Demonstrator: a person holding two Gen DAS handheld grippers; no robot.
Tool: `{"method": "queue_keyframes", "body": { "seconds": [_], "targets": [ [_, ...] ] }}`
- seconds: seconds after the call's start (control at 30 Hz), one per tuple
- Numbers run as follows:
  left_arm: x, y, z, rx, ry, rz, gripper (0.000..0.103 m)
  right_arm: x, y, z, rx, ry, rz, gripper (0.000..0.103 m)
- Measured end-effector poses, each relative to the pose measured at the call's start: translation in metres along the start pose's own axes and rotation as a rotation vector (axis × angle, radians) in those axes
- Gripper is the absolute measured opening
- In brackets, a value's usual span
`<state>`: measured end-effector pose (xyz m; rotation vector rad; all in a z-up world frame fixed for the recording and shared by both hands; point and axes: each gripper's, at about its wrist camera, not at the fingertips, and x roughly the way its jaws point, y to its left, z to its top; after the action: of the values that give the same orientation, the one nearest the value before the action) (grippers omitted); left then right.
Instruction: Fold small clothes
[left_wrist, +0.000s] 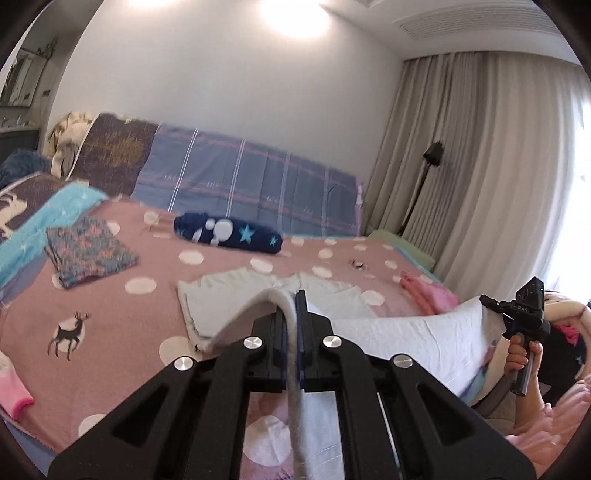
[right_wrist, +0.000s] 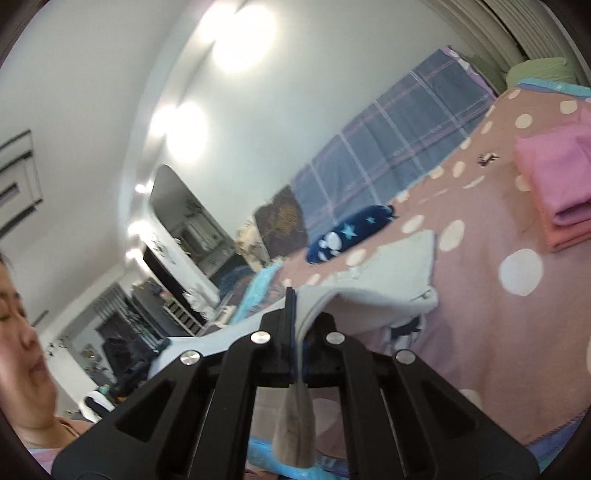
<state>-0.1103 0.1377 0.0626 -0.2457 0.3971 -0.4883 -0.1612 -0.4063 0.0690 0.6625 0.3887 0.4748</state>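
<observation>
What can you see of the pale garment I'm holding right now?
The pale garment is off-white, soft fabric, small and partly folded. Its near edge is lifted off the pink dotted bedspread, pinched at one corner by the left hand-held gripper and at the other by the right hand-held gripper, both shut on it. The cloth spans between them, while the far part lies flat on the bed. A tail of fabric hangs behind each grip.

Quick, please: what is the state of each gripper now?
Left gripper: closed, holding an edge of the white garment.
Right gripper: closed, holding another edge of the white garment.
</observation>
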Motion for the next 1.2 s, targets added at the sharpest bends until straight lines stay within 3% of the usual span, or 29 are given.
{"method": "queue_keyframes", "body": {
  "seconds": [0.13, 0.27, 0.53, 0.77, 0.9, 1.03, 1.2],
  "targets": [
    [0.042, 0.025, -0.002, -0.107, 0.073, 0.023, 0.004, 0.048, -0.029, 0.0, 0.094, 0.05, -0.041, 0.002],
    [0.075, 0.046, 0.007, -0.162, 0.097, 0.056, 0.004, 0.078, -0.041, 0.013, 0.074, 0.067, -0.104, 0.002],
    [0.142, 0.071, 0.046, -0.15, 0.115, 0.121, 0.004, 0.146, -0.056, 0.063, -0.004, 0.081, -0.136, 0.003],
    [0.23, 0.106, 0.069, -0.173, 0.17, 0.179, 0.004, 0.24, -0.116, 0.102, 0.063, 0.126, -0.184, 0.004],
    [0.294, 0.134, 0.05, -0.171, 0.284, 0.261, 0.004, 0.298, -0.163, 0.104, 0.11, 0.202, -0.268, 0.006],
    [0.335, 0.147, 0.007, -0.141, 0.413, 0.362, 0.004, 0.336, -0.206, 0.078, 0.176, 0.306, -0.352, 0.006],
    [0.321, 0.149, 0.014, -0.147, 0.384, 0.35, 0.013, 0.334, -0.21, 0.07, 0.172, 0.321, -0.34, 0.006]
  ]
}}
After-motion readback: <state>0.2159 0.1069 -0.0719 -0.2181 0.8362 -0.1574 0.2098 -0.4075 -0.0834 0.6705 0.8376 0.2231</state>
